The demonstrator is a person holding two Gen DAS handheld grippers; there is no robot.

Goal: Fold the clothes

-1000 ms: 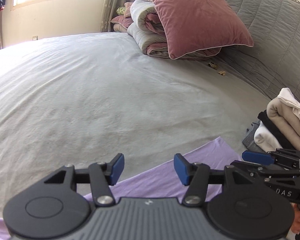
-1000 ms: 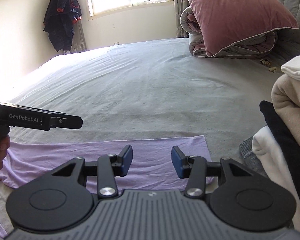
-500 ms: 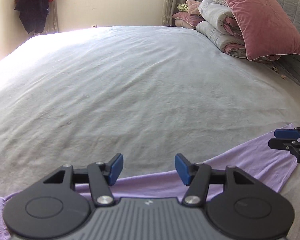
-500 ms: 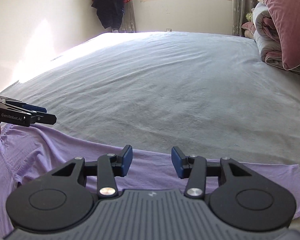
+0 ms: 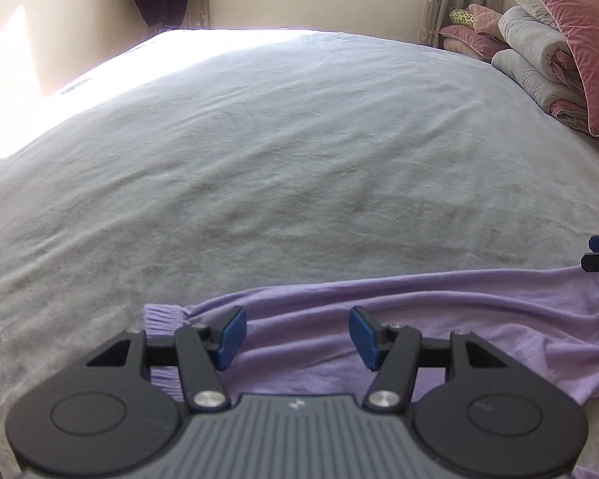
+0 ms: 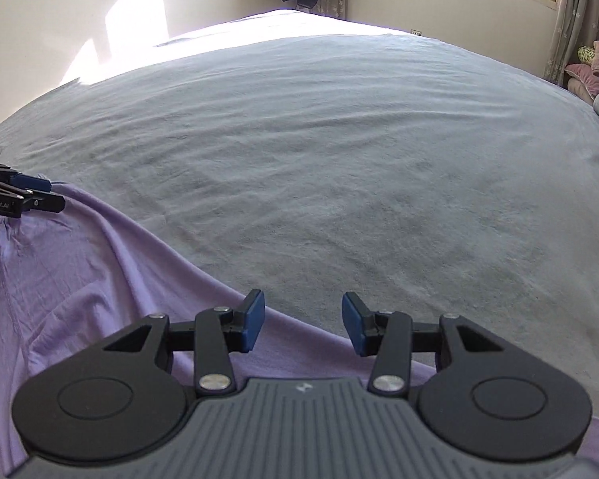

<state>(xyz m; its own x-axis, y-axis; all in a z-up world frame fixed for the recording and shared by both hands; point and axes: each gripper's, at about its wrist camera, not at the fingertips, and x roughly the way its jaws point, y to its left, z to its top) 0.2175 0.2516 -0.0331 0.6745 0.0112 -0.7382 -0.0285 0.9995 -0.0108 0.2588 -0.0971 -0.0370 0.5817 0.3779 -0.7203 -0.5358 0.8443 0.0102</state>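
A lilac knit garment lies rumpled along the near edge of a wide grey bedspread, its ribbed cuff or hem showing just left of the left gripper. That gripper hangs above the cloth with its blue pads parted and nothing between them; the fabric passes under the gap, untouched as far as the left wrist view shows. The right gripper is likewise released, its jaws standing apart over the sloping edge of the garment where lilac gives way to grey. Each tool's tip also shows at the border of the other's view. Pink and grey pillows with rolled bedding are stacked at the far right of the bed, well apart from the work. The step in hand looks like positioning for a grasp: the piece is spread out but creased, not yet folded. The next move probably calls for lowering both grippers onto matching edges or corners, pinching only one layer, then lifting evenly so the fabric can be smoothed or carried over itself without bunching.
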